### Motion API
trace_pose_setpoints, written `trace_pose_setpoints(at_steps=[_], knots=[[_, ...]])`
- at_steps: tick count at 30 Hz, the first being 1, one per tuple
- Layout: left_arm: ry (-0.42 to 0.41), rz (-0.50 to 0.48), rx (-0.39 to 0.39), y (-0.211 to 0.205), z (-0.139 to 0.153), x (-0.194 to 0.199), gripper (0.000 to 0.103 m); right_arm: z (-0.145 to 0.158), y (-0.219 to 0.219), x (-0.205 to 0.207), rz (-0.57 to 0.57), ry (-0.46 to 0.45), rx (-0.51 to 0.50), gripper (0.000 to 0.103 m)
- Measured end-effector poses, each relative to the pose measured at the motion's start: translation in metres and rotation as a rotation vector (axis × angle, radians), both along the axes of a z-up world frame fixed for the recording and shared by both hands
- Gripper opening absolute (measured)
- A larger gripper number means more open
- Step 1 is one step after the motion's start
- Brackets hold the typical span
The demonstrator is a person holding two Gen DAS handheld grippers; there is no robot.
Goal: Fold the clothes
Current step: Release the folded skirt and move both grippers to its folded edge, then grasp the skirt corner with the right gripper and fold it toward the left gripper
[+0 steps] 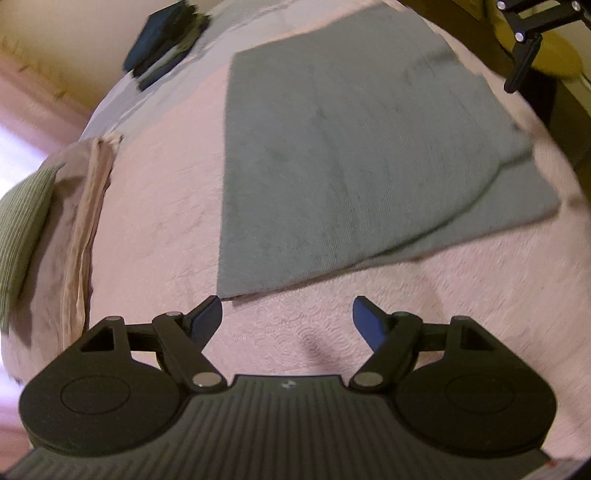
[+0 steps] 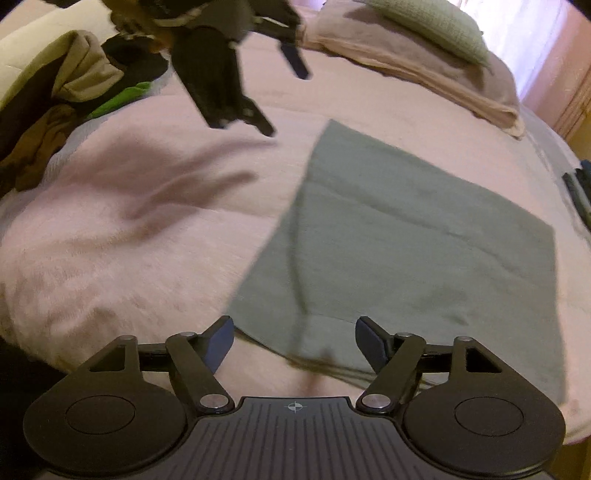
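Observation:
A grey-green garment [image 1: 351, 158] lies flat and folded into a rough rectangle on the pink bedspread [image 1: 155, 221]. My left gripper [image 1: 287, 314] hovers open just short of its near corner, nothing between the fingers. In the right wrist view the same garment [image 2: 406, 240] spreads ahead, and my right gripper [image 2: 294, 334] stands open over its near edge, holding nothing. The left gripper [image 2: 284, 96] shows blurred at the top of the right wrist view. Part of the right gripper [image 1: 524, 55] shows at the top right of the left wrist view.
A pile of unfolded clothes [image 2: 66, 99], tan, black and green, lies at the far left of the bed. Pillows [image 2: 436, 33] sit at the head of the bed, also seen as pillows [image 1: 33, 221] at left. Dark folded items [image 1: 162, 40] rest at a far corner.

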State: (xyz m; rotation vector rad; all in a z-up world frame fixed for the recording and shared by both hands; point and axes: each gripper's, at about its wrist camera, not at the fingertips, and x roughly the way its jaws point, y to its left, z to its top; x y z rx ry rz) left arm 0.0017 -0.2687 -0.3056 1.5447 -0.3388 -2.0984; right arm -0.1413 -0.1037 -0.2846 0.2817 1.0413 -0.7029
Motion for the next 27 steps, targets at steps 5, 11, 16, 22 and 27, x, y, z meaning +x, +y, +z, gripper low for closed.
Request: trace_pose_setpoints(at_steps=[5,11,16,22,27], knots=[[-0.007,-0.078,0.003,-0.01,-0.03,0.01,0.076,-0.031,-0.001,0.037,-0.054,0.047,-0.036,0.073],[0.009,-0.16,-0.008,-0.023,-0.052,0.023,0.076,-0.059,0.015,0.051,0.008,0.241,-0.217,0.074],[0.042,-0.204,-0.027,-0.031,-0.06,0.032,0.076,-0.067,0.025,0.029,0.024,0.335,-0.341,0.074],[0.037,-0.297,-0.08,-0.038,-0.068,0.037,0.077,-0.079,0.024,0.018,0.093,0.394,-0.428,0.066],[-0.008,-0.421,-0.134,-0.043,-0.077,0.034,0.077,-0.069,0.02,0.015,0.095,0.36,-0.395,0.033]])
